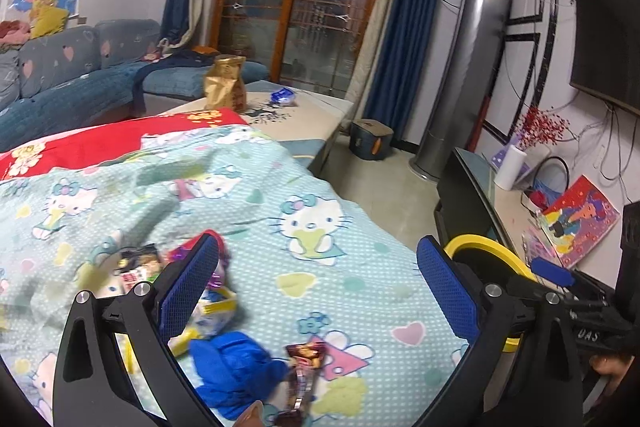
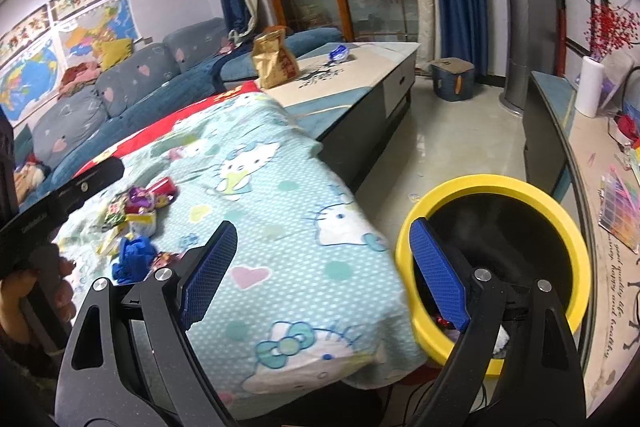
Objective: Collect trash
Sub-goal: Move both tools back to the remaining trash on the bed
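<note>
A pile of colourful wrappers (image 1: 150, 263) lies on the cartoon-cat blanket (image 1: 320, 187), with a white-and-yellow wrapper (image 1: 216, 311), a crumpled blue piece (image 1: 236, 367) and a brown snack wrapper (image 1: 306, 367) closer in. My left gripper (image 1: 318, 287) hovers open over them, nothing between its pads. The same pile (image 2: 136, 205) and blue piece (image 2: 134, 255) lie far left in the right wrist view. My right gripper (image 2: 322, 275) is open and empty over the blanket's edge, its right finger in front of the yellow-rimmed black bin (image 2: 500, 187). The bin rim (image 1: 480, 245) stands beside the blanket.
A brown paper bag (image 1: 224, 89) and a blue wrapper (image 1: 284, 95) sit on the coffee table (image 2: 360, 67) beyond the blanket. A blue sofa (image 1: 80, 79) runs along the left. A TV cabinet (image 2: 552, 131) with a paper roll (image 2: 590, 87) is right; a box (image 2: 452, 79) on the floor.
</note>
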{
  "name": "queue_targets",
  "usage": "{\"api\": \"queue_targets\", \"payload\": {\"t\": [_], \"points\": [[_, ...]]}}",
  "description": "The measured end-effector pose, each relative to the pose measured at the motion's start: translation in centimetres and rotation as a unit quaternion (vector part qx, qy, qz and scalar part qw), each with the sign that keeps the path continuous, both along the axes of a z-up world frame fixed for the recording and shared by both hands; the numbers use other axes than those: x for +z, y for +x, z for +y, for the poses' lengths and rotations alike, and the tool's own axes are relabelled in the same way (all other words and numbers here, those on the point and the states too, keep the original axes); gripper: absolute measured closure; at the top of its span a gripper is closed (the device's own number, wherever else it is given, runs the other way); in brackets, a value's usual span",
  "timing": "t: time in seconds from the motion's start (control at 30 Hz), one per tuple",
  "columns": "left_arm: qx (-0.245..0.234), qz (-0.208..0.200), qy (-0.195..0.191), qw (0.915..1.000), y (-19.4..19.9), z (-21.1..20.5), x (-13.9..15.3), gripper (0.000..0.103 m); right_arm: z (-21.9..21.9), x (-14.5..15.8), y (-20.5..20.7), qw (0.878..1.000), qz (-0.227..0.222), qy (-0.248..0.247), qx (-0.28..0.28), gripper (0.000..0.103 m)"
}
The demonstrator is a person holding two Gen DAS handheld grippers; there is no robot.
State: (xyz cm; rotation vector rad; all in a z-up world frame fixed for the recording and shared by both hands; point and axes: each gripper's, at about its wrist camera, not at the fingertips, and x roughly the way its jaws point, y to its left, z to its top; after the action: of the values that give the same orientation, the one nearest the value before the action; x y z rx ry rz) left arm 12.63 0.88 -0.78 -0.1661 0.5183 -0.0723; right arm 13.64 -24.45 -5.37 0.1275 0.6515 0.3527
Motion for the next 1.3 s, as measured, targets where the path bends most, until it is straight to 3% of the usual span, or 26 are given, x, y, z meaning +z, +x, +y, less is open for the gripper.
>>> {"api": "queue_targets", "payload": {"t": [0.83,1.3], "points": [[0.114,0.011,-0.036,0.9928,-3.0,9.8,-0.5,0.007,8.5,0.6,-1.6,0.995,0.001,-0.005,0.103,0.023],[0.146,0.027,-0.065,0.9868,-4.8,13.8,-1.4,0.007,13.7,0.6,-2.3,0.986,0.006,-0.023,0.163,0.023]]}}
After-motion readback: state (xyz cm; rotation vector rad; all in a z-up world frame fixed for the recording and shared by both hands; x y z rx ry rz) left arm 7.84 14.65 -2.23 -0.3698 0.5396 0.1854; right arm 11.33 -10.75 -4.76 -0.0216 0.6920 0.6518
